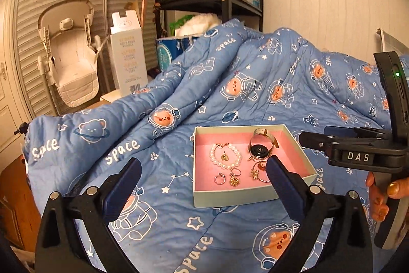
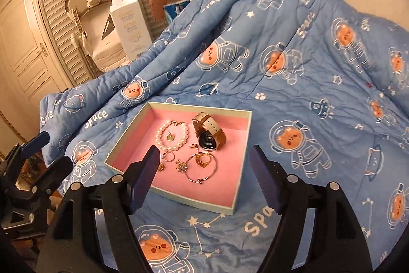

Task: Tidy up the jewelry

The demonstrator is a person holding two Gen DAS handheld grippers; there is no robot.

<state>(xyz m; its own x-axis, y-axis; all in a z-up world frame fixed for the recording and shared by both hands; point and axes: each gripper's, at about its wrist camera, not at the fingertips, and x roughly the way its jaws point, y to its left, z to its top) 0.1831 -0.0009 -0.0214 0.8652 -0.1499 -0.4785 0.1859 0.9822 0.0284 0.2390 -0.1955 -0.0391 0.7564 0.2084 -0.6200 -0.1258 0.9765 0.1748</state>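
Both grippers hung empty, fingers spread wide, above the pink-lined box (image 2: 240, 192) on the quilt (image 2: 319, 68); the thin bangle (image 2: 202, 169) lay ahead between the right gripper's (image 2: 204, 160) fingers, the left gripper (image 1: 203, 169) farther off.

Left gripper (image 1: 203, 179), right gripper (image 2: 204, 166): agape.

Black plastic frames with silver screws and dark blue pads are seen on both grippers: left gripper (image 1: 204, 183), right gripper (image 2: 204, 170). "DAS" is printed beside gold-painted fingernails (image 1: 393, 188).
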